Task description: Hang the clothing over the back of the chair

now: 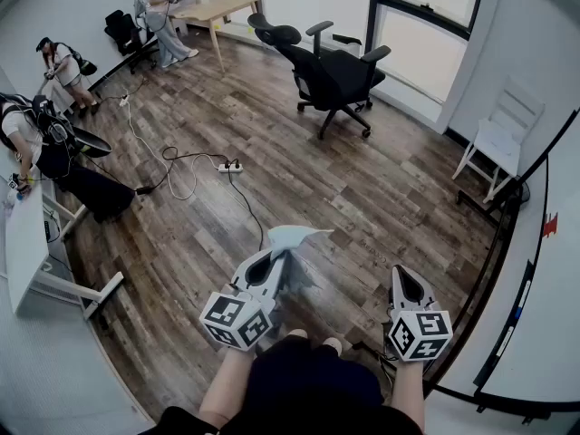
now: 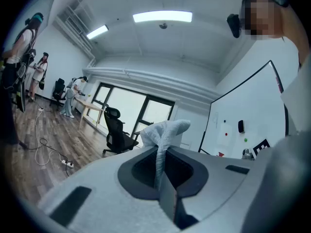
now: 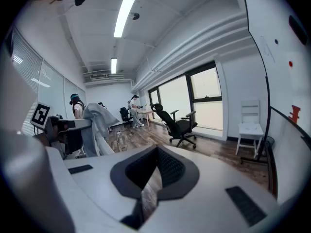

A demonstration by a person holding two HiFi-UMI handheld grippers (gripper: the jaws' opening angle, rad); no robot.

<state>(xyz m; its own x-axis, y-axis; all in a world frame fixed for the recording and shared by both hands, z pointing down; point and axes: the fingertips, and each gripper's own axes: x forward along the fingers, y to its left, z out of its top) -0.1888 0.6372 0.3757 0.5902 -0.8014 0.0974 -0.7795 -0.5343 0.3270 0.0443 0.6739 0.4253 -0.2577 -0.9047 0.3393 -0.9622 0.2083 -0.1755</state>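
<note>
A pale grey garment sticks out ahead of my left gripper, whose jaws are shut on it. In the left gripper view the bunched cloth rises from between the closed jaws of that gripper. My right gripper is held alongside at the right, shut and with nothing in it. From the right gripper view the garment hangs off the left gripper. A black office chair stands well ahead near the windows, far from both grippers.
A white wooden chair stands at the right wall. A power strip with cables lies on the wood floor. A whiteboard runs along the right. A white desk and several people are at the left, and a wooden table stands far back.
</note>
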